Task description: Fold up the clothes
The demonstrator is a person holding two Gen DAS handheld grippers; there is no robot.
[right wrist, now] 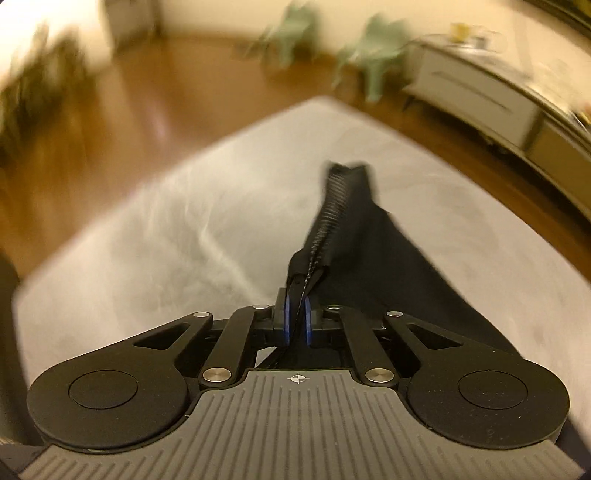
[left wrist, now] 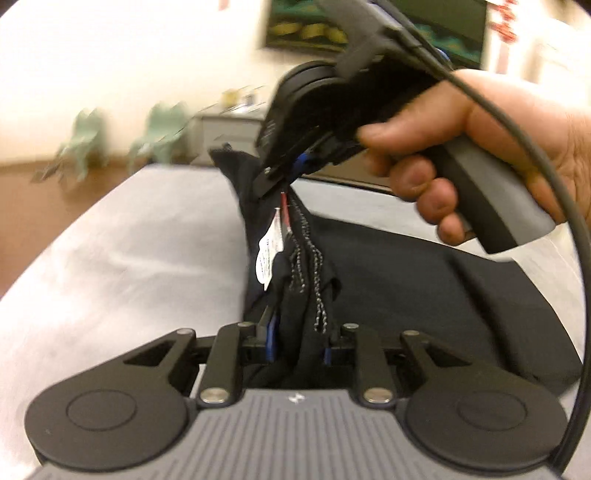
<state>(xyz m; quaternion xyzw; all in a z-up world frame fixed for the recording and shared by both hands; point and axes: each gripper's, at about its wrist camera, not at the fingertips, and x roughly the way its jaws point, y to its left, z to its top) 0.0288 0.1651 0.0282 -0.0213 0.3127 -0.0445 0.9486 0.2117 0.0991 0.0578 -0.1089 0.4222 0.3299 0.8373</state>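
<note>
A black garment (left wrist: 406, 280) lies partly on a grey-white sheet (left wrist: 129, 258), its seam edge pulled up between both grippers. White care labels (left wrist: 267, 254) hang from the raised seam. My left gripper (left wrist: 299, 339) is shut on a bunch of the garment's stitched edge. My right gripper (left wrist: 273, 184), held by a hand (left wrist: 498, 147), pinches the same edge higher up. In the right wrist view the right gripper (right wrist: 296, 325) is shut on the garment's overlocked seam (right wrist: 332, 206), and the black cloth (right wrist: 388, 266) slopes down to the right onto the sheet (right wrist: 147, 240).
The sheet-covered surface ends at a corner (right wrist: 325, 101) ahead, with brown floor (right wrist: 129, 110) beyond. Two pale green chairs (right wrist: 373, 55) and a grey cabinet (right wrist: 480, 99) stand by the wall. A dark picture (left wrist: 369, 26) hangs on the wall.
</note>
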